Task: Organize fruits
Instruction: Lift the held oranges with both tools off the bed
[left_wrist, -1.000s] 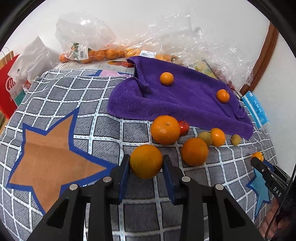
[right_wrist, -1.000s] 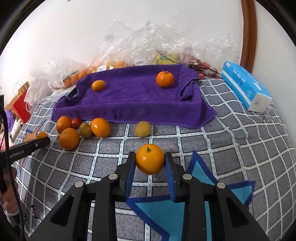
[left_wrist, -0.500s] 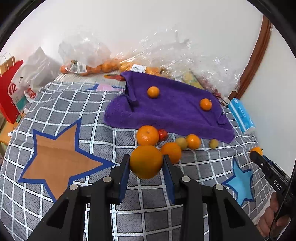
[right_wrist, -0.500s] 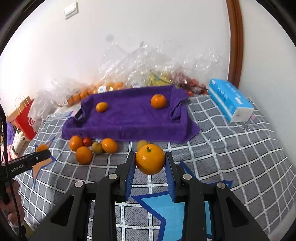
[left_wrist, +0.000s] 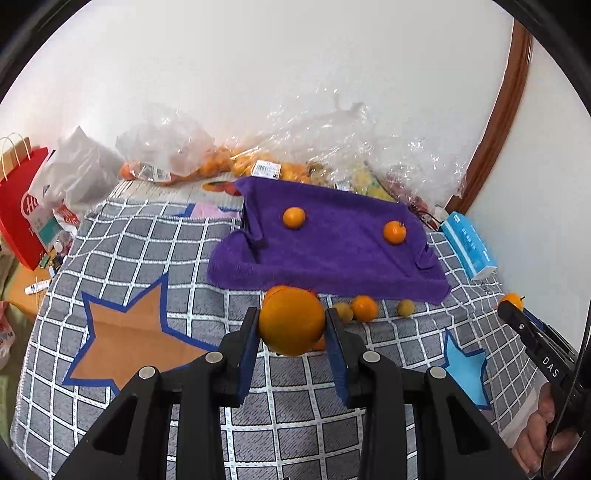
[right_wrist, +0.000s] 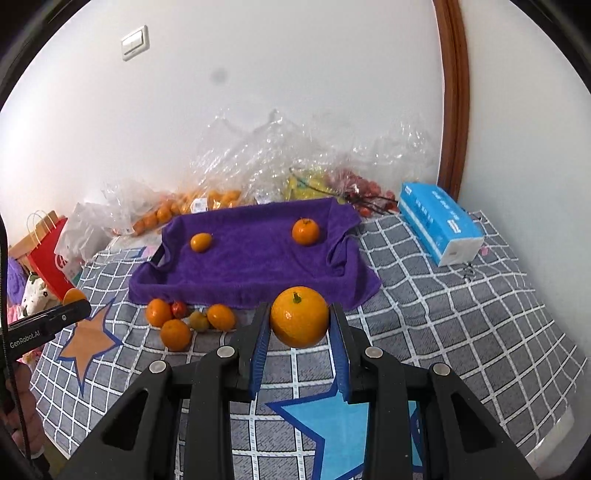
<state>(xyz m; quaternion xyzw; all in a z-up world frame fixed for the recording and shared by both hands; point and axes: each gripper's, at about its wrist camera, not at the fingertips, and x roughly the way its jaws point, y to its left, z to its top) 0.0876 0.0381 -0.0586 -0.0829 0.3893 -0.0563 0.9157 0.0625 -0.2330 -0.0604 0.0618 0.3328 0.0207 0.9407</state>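
Checked blanket (right_wrist: 461, 295), with purple towel (right_wrist: 258, 258) laid as landing spot, already carrying two oranges. Nearer than towel, left fingers (left_wrist: 291, 332) clamped on large orange (left_wrist: 291, 321), right fingers (right_wrist: 299, 328) clamped on stemmed orange (right_wrist: 299, 317), apparently towel-bound.

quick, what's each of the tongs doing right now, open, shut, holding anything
Left tongs: shut on a large orange, lifted off the blanket.
Right tongs: shut on a stemmed orange, also in the air.

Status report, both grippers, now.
Left gripper shut on orange. Right gripper shut on stemmed orange. Purple towel ahead, two oranges on it, path clear.
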